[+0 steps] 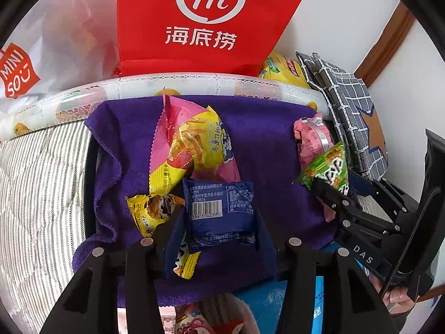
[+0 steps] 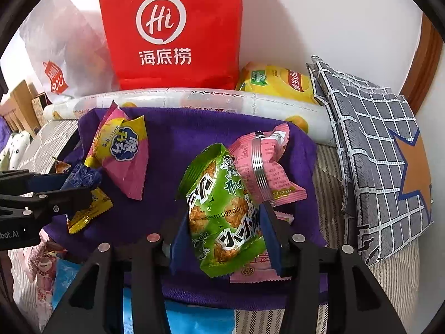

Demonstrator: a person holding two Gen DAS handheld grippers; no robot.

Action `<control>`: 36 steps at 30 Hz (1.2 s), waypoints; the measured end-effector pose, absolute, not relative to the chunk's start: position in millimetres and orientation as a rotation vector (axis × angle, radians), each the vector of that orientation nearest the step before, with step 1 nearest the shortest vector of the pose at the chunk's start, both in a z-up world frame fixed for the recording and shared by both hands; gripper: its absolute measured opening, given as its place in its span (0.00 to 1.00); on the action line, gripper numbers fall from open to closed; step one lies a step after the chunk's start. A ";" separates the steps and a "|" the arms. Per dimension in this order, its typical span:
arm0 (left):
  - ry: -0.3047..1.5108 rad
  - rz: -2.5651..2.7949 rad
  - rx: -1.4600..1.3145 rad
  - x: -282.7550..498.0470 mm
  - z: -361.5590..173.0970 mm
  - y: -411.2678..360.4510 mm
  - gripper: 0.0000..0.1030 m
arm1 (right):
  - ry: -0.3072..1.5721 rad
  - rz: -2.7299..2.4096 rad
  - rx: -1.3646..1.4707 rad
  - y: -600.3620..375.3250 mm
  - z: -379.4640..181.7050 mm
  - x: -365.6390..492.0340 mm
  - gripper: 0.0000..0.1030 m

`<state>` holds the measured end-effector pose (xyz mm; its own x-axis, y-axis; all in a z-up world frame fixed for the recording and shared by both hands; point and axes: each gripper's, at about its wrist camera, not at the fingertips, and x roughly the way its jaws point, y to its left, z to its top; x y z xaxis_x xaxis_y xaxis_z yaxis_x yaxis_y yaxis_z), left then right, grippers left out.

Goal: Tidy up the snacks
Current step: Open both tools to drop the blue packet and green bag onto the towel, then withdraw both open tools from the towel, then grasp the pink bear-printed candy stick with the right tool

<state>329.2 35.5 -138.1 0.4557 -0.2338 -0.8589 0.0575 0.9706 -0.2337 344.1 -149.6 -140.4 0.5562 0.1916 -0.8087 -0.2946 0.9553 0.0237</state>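
Observation:
A purple towel (image 1: 267, 144) is spread on the bed with snack packets on it. My left gripper (image 1: 219, 211) is shut on a dark blue packet (image 1: 219, 200), which fills the gap between its blue pads. A yellow packet (image 1: 150, 211) lies under its left finger, and a pink-and-yellow chip bag (image 1: 192, 139) lies just beyond. My right gripper (image 2: 224, 214) is shut on a green rice-cracker packet (image 2: 222, 208), held tilted above the towel. A pink packet (image 2: 264, 164) sits just behind the green one, and another pink packet (image 2: 250, 272) lies beneath it.
A red paper bag (image 2: 172, 33) and a white plastic bag (image 2: 61, 44) stand against the wall behind a rolled mat (image 2: 194, 100). A yellow crisp bag (image 2: 278, 83) and a checked grey pillow (image 2: 372, 144) lie at the right. Striped bedding (image 1: 41, 183) surrounds the towel.

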 end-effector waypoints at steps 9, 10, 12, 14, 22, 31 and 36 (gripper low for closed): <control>1.089 -0.197 -0.191 326.8 -136.5 34.4 0.56 | 0.937 0.280 -0.121 -152.7 -135.2 335.7 0.71; 1.091 -0.195 -0.187 325.9 -135.3 33.5 0.58 | 0.933 0.281 -0.115 -153.8 -132.9 333.6 0.75; 1.090 -0.192 -0.179 321.9 -131.6 31.8 0.59 | 0.923 0.280 -0.111 -155.3 -127.3 329.4 0.76; 1.084 -0.188 -0.178 317.4 -127.5 31.8 0.61 | 0.914 0.278 -0.107 -157.4 -120.2 324.0 0.76; 1.029 -0.159 -0.189 281.9 -100.7 49.1 0.61 | 0.836 0.289 -0.083 -160.4 -84.8 286.7 0.76; 0.988 -0.098 -0.157 231.4 -83.9 78.6 0.61 | 0.831 0.333 -0.033 -138.1 -65.2 242.8 0.75; 0.980 -0.070 -0.174 208.7 -81.7 101.3 0.61 | 0.900 0.384 -0.020 -118.3 -70.5 227.7 0.56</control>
<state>208.7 101.3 -81.7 0.5561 -0.1372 -0.8197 -0.0195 0.9839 -0.1779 227.7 -118.3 -70.5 0.5582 0.3172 -0.7667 -0.3337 0.9318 0.1426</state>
